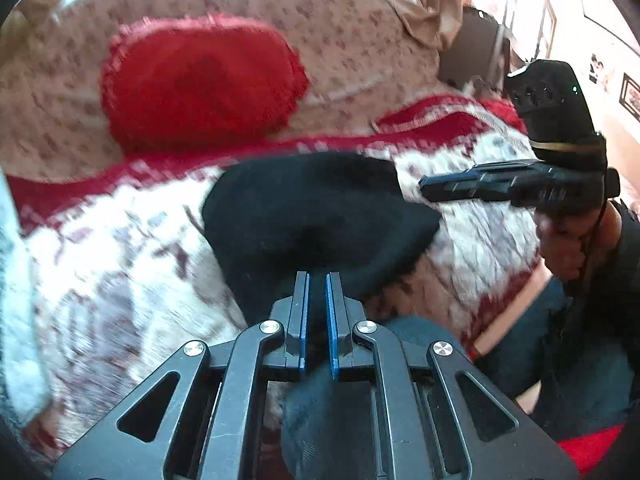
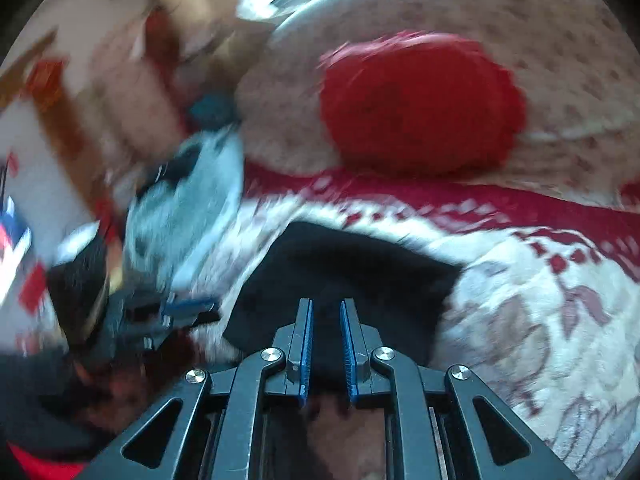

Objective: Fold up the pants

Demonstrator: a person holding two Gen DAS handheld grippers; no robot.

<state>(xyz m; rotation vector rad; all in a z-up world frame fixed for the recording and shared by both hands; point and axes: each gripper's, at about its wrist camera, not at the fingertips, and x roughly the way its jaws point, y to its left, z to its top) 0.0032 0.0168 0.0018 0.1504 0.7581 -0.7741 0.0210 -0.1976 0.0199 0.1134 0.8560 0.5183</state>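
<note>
Pants: black, bunched in a compact heap at the middle of both views, lying on a white bedspread with a red border. In the right wrist view the same heap fills the lower centre, its far edge near the red band.

Left gripper: lower centre of the left wrist view. Blue-padded fingers nearly pressed together, a narrow slot between them, with black cloth of the pants filling that slot and running from the heap down under the linkage; pinching the fabric. In the right wrist view this gripper appears at the lower left, blurred, tips at the left edge of the heap.

Red cushion: upper left of the left wrist view, upper right of centre in the right wrist view; resting against a beige patterned backrest.

Right gripper: lower centre of its own view, jaws parted a little, wider than the left pair, pants behind and below the gap; whether the pads press cloth cannot be told. In the left wrist view it sits at the right, tips beside the right edge of the heap, held by a hand.
</note>
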